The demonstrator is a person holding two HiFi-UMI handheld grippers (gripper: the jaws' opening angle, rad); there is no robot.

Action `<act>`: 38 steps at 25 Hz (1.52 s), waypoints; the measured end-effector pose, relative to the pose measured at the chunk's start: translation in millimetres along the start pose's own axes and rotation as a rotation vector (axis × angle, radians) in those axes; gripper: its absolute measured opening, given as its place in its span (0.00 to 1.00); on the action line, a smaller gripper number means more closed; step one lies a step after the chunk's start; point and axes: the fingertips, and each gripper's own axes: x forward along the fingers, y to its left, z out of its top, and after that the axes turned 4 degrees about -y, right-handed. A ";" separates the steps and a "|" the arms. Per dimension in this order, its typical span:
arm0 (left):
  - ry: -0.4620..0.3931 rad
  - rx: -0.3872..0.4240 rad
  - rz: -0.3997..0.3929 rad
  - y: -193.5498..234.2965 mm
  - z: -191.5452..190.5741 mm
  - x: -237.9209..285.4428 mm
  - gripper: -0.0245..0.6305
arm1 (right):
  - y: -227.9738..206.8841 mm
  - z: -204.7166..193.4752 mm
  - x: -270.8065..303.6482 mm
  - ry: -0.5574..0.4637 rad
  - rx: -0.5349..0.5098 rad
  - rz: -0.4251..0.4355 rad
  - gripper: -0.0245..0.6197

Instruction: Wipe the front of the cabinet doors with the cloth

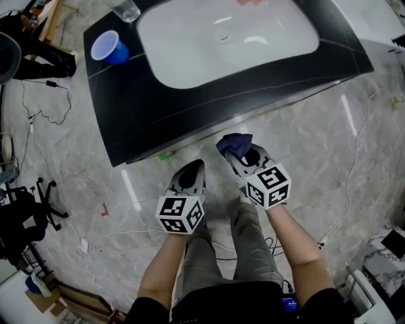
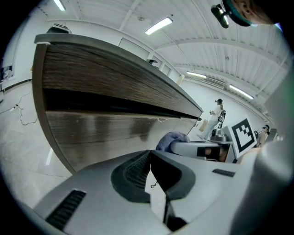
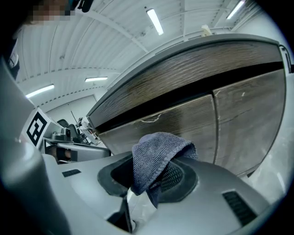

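A blue-grey cloth (image 3: 156,158) is pinched in my right gripper (image 3: 154,181), bunched over its jaws; in the head view the cloth (image 1: 235,145) shows just short of the vanity's front edge. The wood-grain cabinet doors (image 3: 220,133) stand close ahead of the right gripper, a seam between two doors. My left gripper (image 2: 149,158) is shut with nothing in it, a short way from the door front (image 2: 101,131). In the head view the left gripper (image 1: 190,174) hangs beside the right gripper (image 1: 243,155). From the left gripper view the cloth (image 2: 169,139) shows to the right.
The vanity has a black top (image 1: 126,107) with a white basin (image 1: 221,38), a blue cup (image 1: 107,47) and a clear glass (image 1: 126,9). Cables (image 1: 44,114) trail over the marble floor. An office chair (image 1: 25,215) stands at left.
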 end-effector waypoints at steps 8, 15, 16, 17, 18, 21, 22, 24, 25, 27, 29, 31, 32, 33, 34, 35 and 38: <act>-0.030 -0.029 0.084 67.6 -10.8 -51.6 0.05 | 89.5 -24.1 50.9 0.043 -0.047 0.118 0.23; -0.031 -0.067 0.134 116.6 -30.1 -93.5 0.05 | 147.2 -48.5 85.5 0.080 -0.054 0.164 0.23; -0.029 -0.071 0.139 122.8 -32.6 -98.8 0.05 | 153.3 -51.7 89.6 0.086 -0.056 0.166 0.23; -0.029 -0.075 0.146 128.7 -34.8 -103.9 0.05 | 158.6 -54.7 93.4 0.090 -0.056 0.168 0.23; -0.029 -0.080 0.153 134.4 -36.9 -108.9 0.05 | 163.3 -57.5 97.0 0.093 -0.054 0.168 0.23; -0.034 -0.090 0.175 149.7 -43.1 -121.4 0.05 | 174.3 -64.4 107.7 0.096 -0.049 0.167 0.23; -0.032 -0.086 0.178 153.7 -45.2 -123.7 0.05 | 176.9 -66.1 111.3 0.096 -0.049 0.167 0.23; -0.023 -0.060 0.177 159.9 -48.9 -125.7 0.05 | 180.3 -69.3 118.4 0.096 -0.053 0.165 0.23; -0.019 -0.046 0.173 162.2 -50.0 -125.8 0.05 | 181.4 -70.5 121.6 0.097 -0.055 0.164 0.23; -0.016 -0.034 0.165 165.4 -50.1 -124.4 0.05 | 182.1 -71.3 127.0 0.098 -0.061 0.161 0.23; -0.022 -0.039 0.161 167.2 -48.9 -120.4 0.05 | 180.5 -70.3 131.6 0.095 -0.067 0.158 0.23; -0.028 -0.047 0.158 166.9 -48.6 -115.0 0.05 | 177.2 -69.0 135.3 0.090 -0.072 0.155 0.23; -0.031 -0.051 0.157 166.0 -48.7 -111.9 0.05 | 175.1 -68.5 136.7 0.088 -0.074 0.154 0.23; -0.033 -0.056 0.156 164.5 -49.1 -108.6 0.05 | 172.6 -67.9 137.7 0.085 -0.076 0.152 0.23; -0.035 -0.061 0.155 162.7 -49.7 -105.3 0.05 | 169.8 -67.2 138.5 0.083 -0.078 0.151 0.23; -0.035 -0.065 0.154 160.4 -50.4 -102.1 0.05 | 166.8 -66.3 138.9 0.081 -0.080 0.150 0.23; -0.032 -0.072 0.150 152.7 -52.0 -93.4 0.05 | 156.1 -61.9 138.7 0.072 -0.085 0.141 0.23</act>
